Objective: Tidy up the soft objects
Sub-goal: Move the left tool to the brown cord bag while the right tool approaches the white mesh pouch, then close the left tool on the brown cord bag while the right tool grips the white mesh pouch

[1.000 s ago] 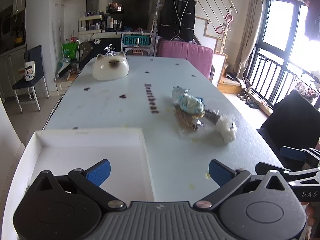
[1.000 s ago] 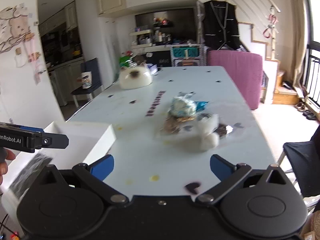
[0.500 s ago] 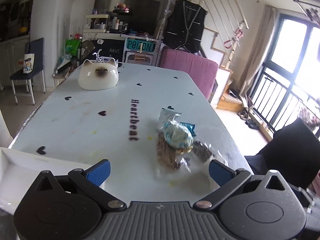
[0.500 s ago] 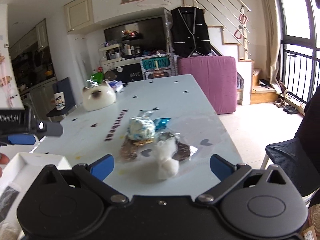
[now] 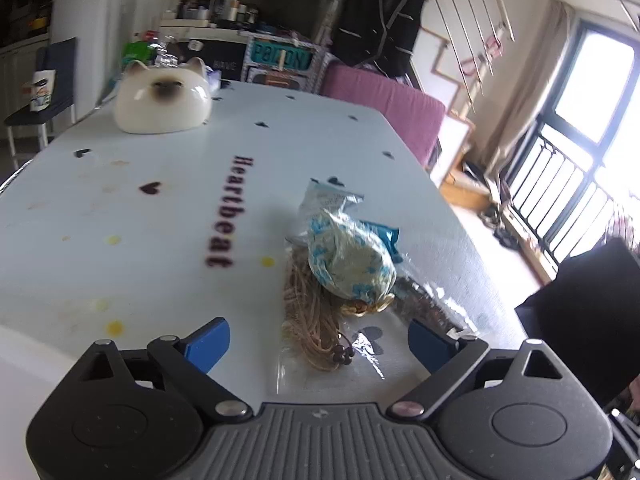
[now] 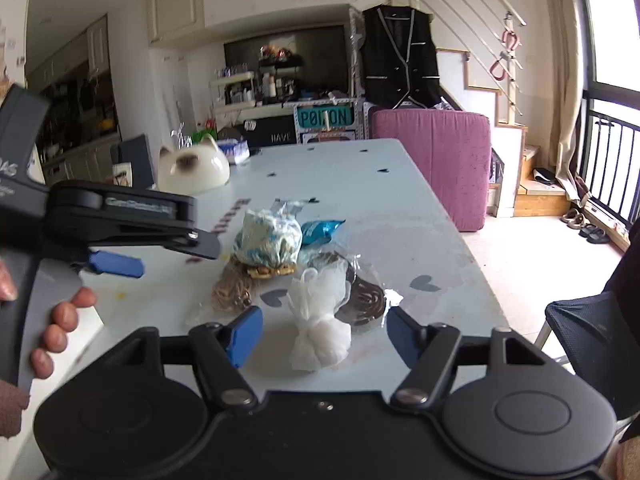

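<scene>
A pile of soft objects lies mid-table. A blue-and-white patterned pouch (image 5: 352, 264) sits on a bag of tan cord (image 5: 316, 320), with a bag of dark cord (image 5: 424, 304) to its right. In the right wrist view the pouch (image 6: 268, 240) sits behind a white mesh puff (image 6: 320, 316), with the tan cord (image 6: 232, 288) and dark cord (image 6: 364, 300) on either side. My left gripper (image 5: 318, 340) is open just short of the tan cord. My right gripper (image 6: 324, 334) is open around the white puff. The left gripper (image 6: 120, 236) also shows at the left.
A white cat-shaped dish (image 5: 162, 98) stands at the table's far left. A blue packet (image 6: 320, 228) lies behind the pouch. A white tray corner (image 5: 24, 356) shows at the near left. A pink sofa (image 6: 432, 156) and a dark chair (image 6: 592, 344) stand to the right.
Both grippers have moved forward toward the pile. The left gripper has left the white tray and now faces the tan cord. The right gripper's open fingers now flank the white puff.
</scene>
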A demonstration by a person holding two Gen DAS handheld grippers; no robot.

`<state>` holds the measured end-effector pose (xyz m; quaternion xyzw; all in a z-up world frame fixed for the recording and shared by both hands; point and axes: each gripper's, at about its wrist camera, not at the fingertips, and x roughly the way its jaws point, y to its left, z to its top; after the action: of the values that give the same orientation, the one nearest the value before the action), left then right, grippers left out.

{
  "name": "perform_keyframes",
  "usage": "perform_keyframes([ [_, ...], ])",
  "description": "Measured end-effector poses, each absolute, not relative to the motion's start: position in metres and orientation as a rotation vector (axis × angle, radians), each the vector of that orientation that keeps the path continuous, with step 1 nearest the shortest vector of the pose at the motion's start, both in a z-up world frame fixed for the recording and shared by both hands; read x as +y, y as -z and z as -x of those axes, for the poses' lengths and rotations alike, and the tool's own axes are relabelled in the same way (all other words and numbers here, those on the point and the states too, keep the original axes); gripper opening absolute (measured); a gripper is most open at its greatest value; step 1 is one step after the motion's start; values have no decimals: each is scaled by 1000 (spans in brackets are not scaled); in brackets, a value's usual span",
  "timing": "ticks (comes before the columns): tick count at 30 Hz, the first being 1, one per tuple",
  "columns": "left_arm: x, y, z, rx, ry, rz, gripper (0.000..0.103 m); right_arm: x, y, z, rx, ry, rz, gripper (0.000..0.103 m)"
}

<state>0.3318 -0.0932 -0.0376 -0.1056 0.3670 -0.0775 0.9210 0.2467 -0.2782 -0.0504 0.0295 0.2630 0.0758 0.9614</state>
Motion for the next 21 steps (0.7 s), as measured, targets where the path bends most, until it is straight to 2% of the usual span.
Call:
perform_keyframes([
  [6, -107, 60, -355, 785, 182, 125, 87, -272, 63, -270, 567, -185, -49, 61],
  [10, -111, 71, -368, 787, 168, 94, 85, -266, 69, -284, 587, -169, -48, 50],
  [12, -112, 76, -374, 784, 158, 86, 81, -263, 73, -290, 595, -163, -47, 46],
  [21, -116, 87, -391, 770, 122, 57, 81, -252, 86, -296, 616, -173, -34, 35],
])
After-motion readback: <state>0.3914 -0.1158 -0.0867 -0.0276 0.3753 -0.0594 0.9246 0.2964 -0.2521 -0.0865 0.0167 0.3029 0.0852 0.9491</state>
